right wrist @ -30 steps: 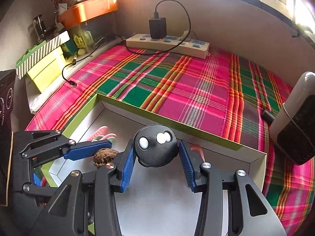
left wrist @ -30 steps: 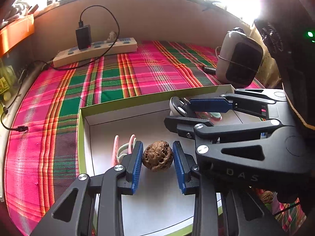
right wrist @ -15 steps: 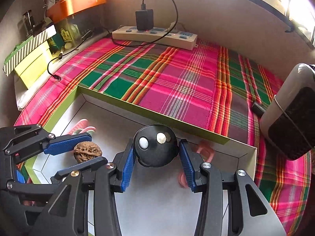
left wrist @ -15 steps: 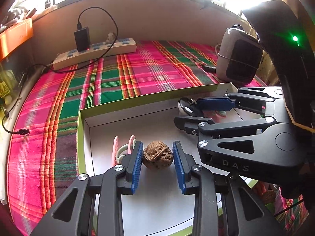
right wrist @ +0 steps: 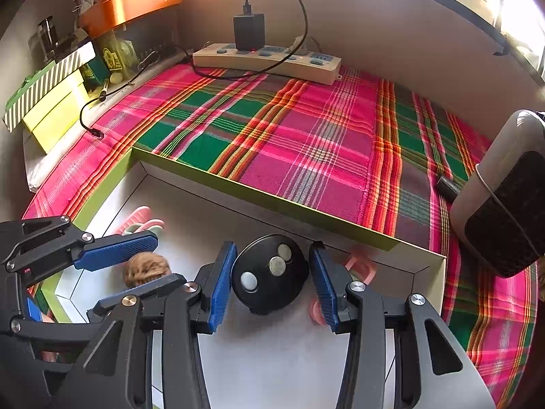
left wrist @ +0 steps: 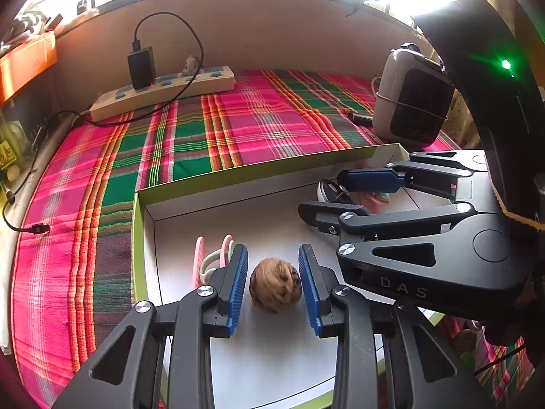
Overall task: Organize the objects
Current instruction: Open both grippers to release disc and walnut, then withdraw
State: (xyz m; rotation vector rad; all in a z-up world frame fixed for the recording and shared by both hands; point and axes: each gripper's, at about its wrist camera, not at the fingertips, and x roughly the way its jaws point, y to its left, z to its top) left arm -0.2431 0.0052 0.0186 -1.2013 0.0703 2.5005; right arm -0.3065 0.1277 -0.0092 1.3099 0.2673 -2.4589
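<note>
A shallow white cardboard box with lime-green outer walls (left wrist: 138, 238) lies on a counter covered by a pink, green and orange plaid cloth (left wrist: 259, 126). Inside it, a wrinkled brown walnut (left wrist: 275, 284) sits between the blue-padded fingers of the left gripper (left wrist: 274, 284), which stand narrowly apart, the right pad about touching the shell and a slim gap at the left one. At 10 o'clock from the walnut lie pink and pale green plastic loops (left wrist: 213, 259). The right gripper (right wrist: 270, 281) closes its fingers on a round black disc with three pale buttons (right wrist: 269, 277), low over the box floor near the far wall. Only the right wrist view shows a pink ring-shaped piece (right wrist: 361, 266) at 3 o'clock from the disc, plus striped and yellow boxes (right wrist: 51, 102) at the counter's left edge. Both views show the beige power strip (right wrist: 269, 61) and the grey heater (left wrist: 412, 99).
</note>
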